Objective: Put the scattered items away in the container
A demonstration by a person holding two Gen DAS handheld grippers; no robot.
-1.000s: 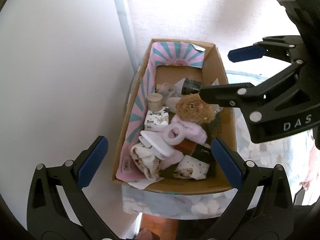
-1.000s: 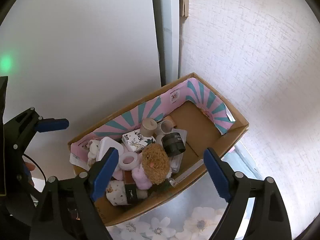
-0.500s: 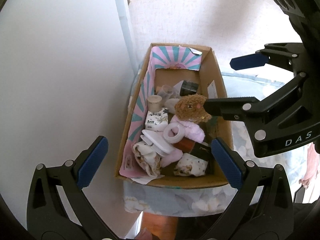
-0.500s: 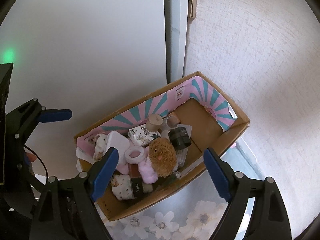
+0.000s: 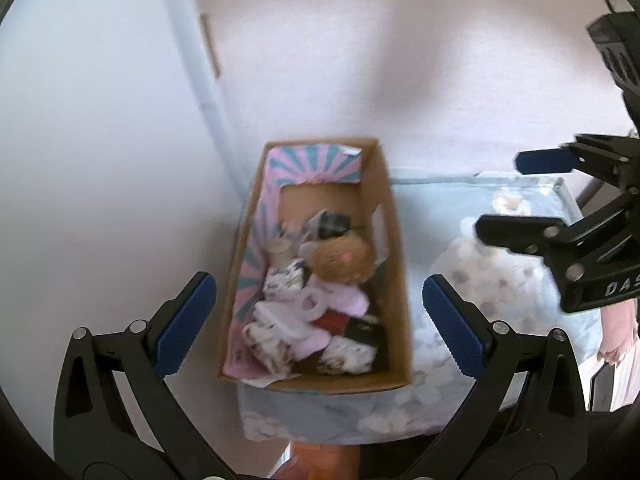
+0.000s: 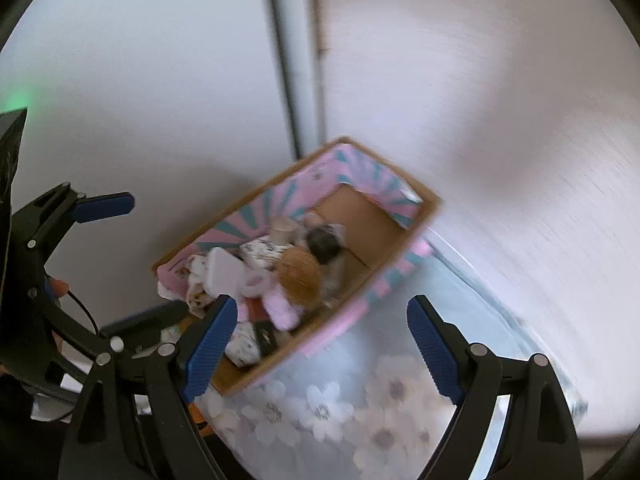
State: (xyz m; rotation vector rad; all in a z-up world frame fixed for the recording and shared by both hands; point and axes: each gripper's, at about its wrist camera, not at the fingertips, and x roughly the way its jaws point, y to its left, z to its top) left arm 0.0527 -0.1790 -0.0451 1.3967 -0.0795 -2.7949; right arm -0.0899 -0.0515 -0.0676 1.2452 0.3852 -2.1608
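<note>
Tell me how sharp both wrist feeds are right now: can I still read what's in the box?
Left wrist view: motion-smeared; the cardboard box and its contents are soft blobs, only the brown plush toy stands out. Right wrist view: also smeared, streaks across the wall, floral cloth hazy. Both views bend at the fisheye edges.

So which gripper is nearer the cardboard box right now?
Left, though narrowly. The left gripper hangs open directly above the cardboard box, framing it between its fingers. The right gripper, also open, sits off to the box's side, over the floral tabletop.
</note>
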